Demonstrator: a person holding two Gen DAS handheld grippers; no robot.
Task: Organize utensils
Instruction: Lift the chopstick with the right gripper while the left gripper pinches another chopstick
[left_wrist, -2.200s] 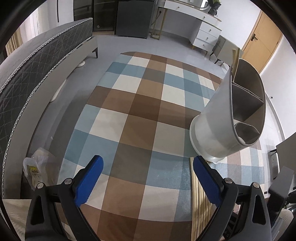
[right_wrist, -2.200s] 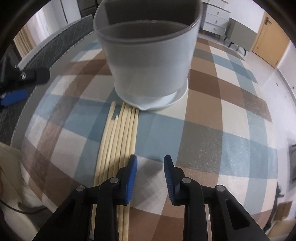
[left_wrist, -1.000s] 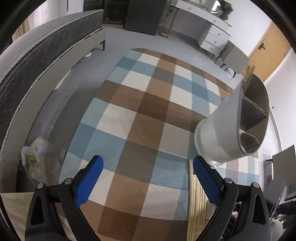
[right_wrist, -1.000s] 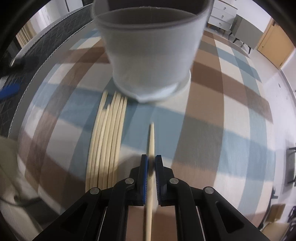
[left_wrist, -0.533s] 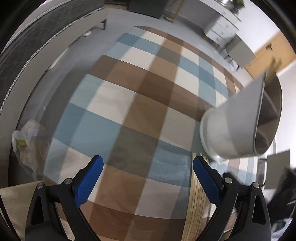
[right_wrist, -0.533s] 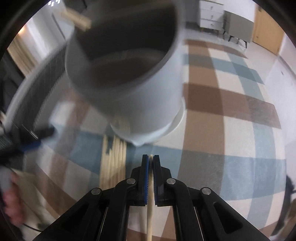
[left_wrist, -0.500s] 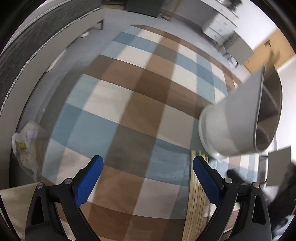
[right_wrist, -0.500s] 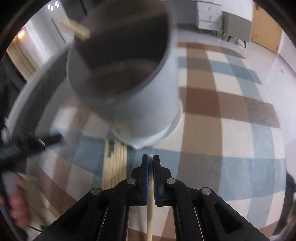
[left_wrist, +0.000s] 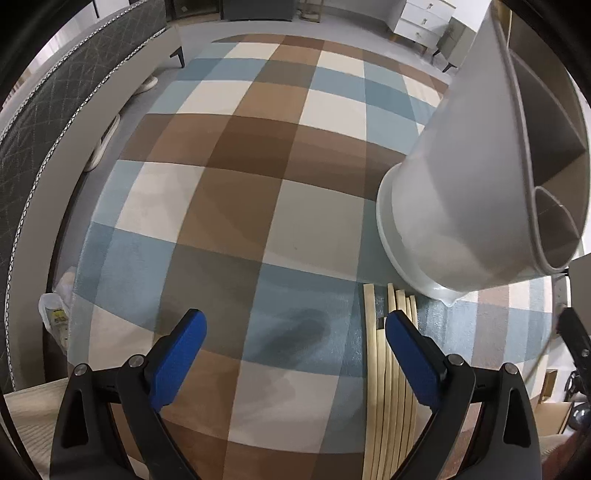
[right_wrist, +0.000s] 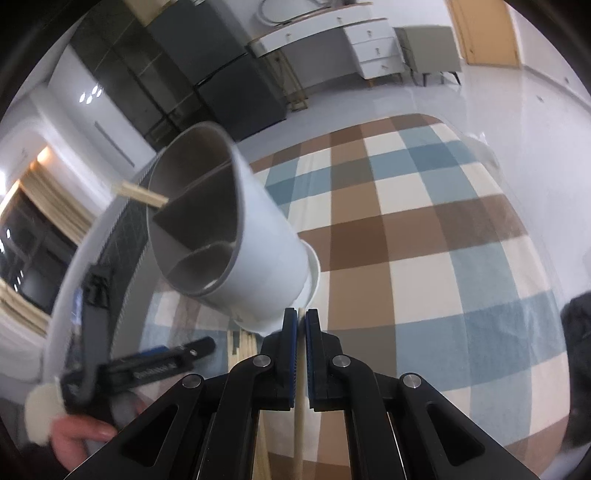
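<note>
A white utensil holder (left_wrist: 461, 206) with grey inner dividers stands on the checked cloth, also in the right wrist view (right_wrist: 258, 258). One chopstick (right_wrist: 140, 192) sticks out of its far compartment. Several pale chopsticks (left_wrist: 391, 387) lie in a row on the cloth in front of it. My right gripper (right_wrist: 301, 321) is shut on one chopstick (right_wrist: 299, 424), raised close to the holder's base. My left gripper (left_wrist: 295, 332) is open and empty, above the cloth left of the row.
The table's checked cloth (left_wrist: 240, 166) spreads left and behind the holder. A grey bed (left_wrist: 55, 110) runs along the left. A white dresser (right_wrist: 332, 40) and dark cabinet (right_wrist: 221, 85) stand at the back. A plastic bag (left_wrist: 55, 310) lies on the floor.
My right gripper closed on one chopstick from the row and lifted it, tilting upward beside the holder. My left gripper stayed open and shifted closer to the holder.
</note>
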